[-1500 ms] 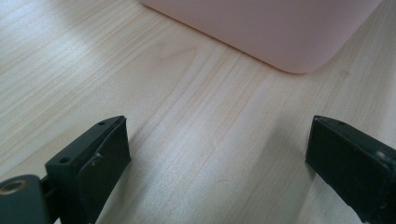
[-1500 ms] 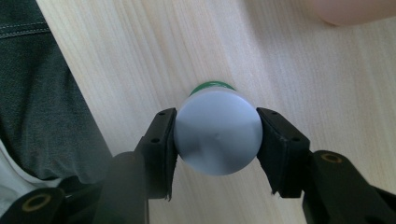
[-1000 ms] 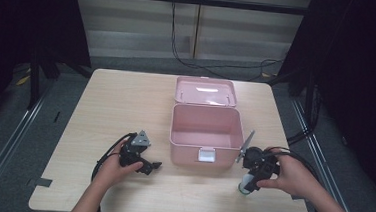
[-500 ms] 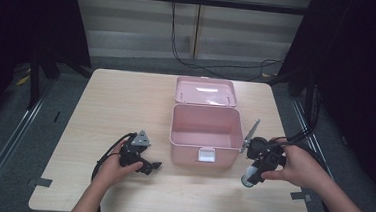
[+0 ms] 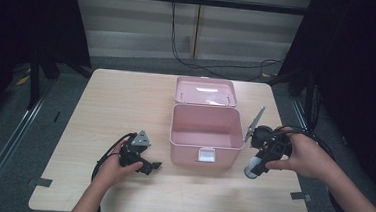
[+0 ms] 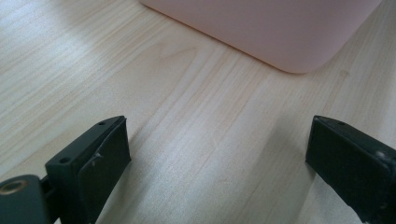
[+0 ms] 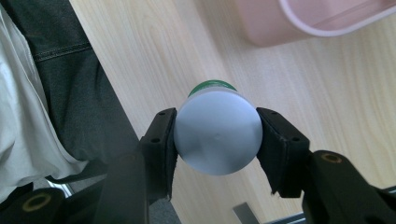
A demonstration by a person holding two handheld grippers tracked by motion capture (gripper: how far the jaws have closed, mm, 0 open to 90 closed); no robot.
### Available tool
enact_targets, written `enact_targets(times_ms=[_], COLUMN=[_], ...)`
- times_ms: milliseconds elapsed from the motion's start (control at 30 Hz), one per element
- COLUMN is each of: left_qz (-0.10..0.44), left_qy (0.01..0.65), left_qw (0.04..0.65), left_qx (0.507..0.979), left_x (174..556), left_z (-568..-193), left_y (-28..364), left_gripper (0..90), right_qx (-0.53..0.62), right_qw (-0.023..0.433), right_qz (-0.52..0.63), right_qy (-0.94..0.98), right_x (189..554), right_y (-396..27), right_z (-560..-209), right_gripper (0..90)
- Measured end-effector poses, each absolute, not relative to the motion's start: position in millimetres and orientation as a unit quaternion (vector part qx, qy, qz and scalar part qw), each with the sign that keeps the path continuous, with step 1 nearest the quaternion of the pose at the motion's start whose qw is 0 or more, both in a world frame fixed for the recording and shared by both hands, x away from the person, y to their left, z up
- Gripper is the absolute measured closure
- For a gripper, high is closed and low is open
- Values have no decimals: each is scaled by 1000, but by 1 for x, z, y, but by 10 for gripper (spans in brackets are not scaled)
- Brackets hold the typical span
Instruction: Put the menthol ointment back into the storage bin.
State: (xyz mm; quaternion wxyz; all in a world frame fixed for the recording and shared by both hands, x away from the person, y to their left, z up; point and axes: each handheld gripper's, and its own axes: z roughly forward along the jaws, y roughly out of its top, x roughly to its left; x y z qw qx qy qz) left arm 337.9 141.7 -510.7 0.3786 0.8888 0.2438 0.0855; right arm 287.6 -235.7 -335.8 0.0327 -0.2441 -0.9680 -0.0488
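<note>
Bottle [image 7: 217, 133] between right tongs [image 7: 217, 135] (clamped)

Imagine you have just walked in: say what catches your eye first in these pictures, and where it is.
The open pink box stands at the middle of the wooden table, its lid laid back behind it and its inside bare. To its right, the right gripper is shut on a small white bottle with a green end. To the box's left, the left gripper rests open over bare wood.

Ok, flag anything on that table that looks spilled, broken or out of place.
Nothing stands out. The pink box sits square with its lid open, no spills; the right gripper holds a white bottle, the left gripper rests open.
</note>
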Motion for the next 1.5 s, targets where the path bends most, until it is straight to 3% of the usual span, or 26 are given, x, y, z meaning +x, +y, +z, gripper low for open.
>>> enact_targets(times_ms=[900, 1500], left_qz=[85, 85], left_qy=[244, 244], left_qw=[378, 377], left_qx=[889, 889], left_x=[338, 338], left_z=[-510, -510], left_y=[142, 142], left_gripper=[56, 57], right_qx=[-272, -301], right_qw=[16, -2], right_qz=[-46, -42], right_qy=[-961, -953], right_x=[314, 343], right_y=[-226, -213], right_z=[-284, -273], right_gripper=[506, 506])
